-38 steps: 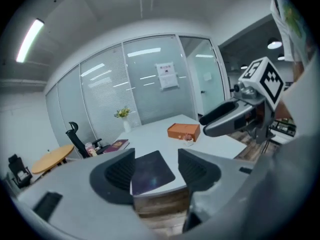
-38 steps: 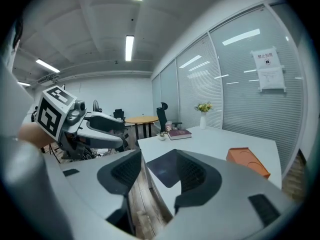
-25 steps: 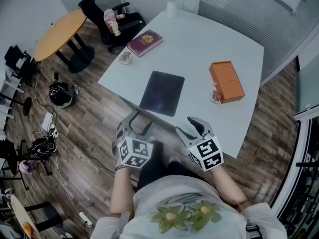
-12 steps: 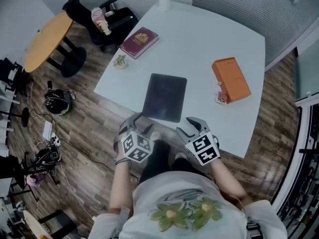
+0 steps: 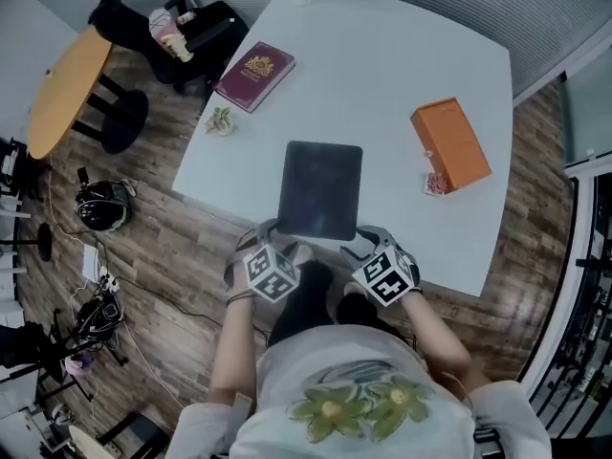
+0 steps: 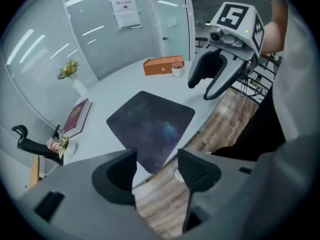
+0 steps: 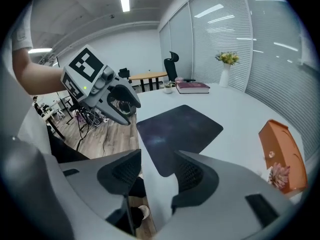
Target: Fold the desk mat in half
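Observation:
A dark rectangular desk mat (image 5: pixel 320 189) lies flat and unfolded on the white table (image 5: pixel 382 75), its short edge close to the table's near rim. My left gripper (image 5: pixel 271 240) hovers just off the mat's near left corner, open, with nothing between its jaws. My right gripper (image 5: pixel 369 243) is off the near right corner, also open and empty. In the left gripper view the mat (image 6: pixel 150 124) lies beyond the open left gripper (image 6: pixel 156 166), and the right gripper (image 6: pixel 215 74) hangs over the table edge. In the right gripper view the mat (image 7: pixel 177 131) lies ahead of the open right gripper (image 7: pixel 155 171).
An orange box (image 5: pixel 451 146) with a small pink item (image 5: pixel 435 184) beside it sits at the table's right. A maroon book (image 5: pixel 253 70) and a small plant ornament (image 5: pixel 220 120) are at the far left. A round wooden table (image 5: pixel 67 94) stands on the wood floor at the left.
Both grippers have moved forward to the table's near edge, closer to the mat's near corners. The mat has not moved.

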Tool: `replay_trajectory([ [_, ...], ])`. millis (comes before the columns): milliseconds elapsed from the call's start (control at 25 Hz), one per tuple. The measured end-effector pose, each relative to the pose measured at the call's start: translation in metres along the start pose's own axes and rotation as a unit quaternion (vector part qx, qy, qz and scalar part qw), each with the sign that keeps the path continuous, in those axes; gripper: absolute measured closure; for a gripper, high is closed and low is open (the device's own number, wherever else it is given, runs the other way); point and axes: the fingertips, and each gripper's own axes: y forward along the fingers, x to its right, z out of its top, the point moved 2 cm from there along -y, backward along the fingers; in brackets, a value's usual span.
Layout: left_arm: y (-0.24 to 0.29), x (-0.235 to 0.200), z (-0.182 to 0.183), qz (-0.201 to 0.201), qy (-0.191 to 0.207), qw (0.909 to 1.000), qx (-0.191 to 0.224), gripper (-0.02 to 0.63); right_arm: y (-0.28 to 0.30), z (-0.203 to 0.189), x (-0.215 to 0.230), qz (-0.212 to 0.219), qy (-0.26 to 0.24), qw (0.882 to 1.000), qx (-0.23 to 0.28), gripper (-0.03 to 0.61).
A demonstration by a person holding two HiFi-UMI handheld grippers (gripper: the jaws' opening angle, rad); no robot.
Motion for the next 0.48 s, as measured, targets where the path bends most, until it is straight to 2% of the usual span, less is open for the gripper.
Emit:
replay_trajectory([
  [120,0.022,0.001,-0.014,-0.024,0.024,0.9990,-0.028,0.365,0.018,-0.010,0.002,-0.003,-0.021,0.999,-0.032,0.365],
  [240,0.037,-0.001,-0.023,-0.045,0.031,0.9975,-0.043,0.365,0.034,-0.022,0.005,-0.005,-0.042,0.997,-0.065,0.365],
  [480,0.053,-0.001,-0.036,-0.090,0.056,0.9923,-0.064,0.370,0.052,-0.033,0.007,-0.007,-0.048,0.994,-0.096,0.365],
])
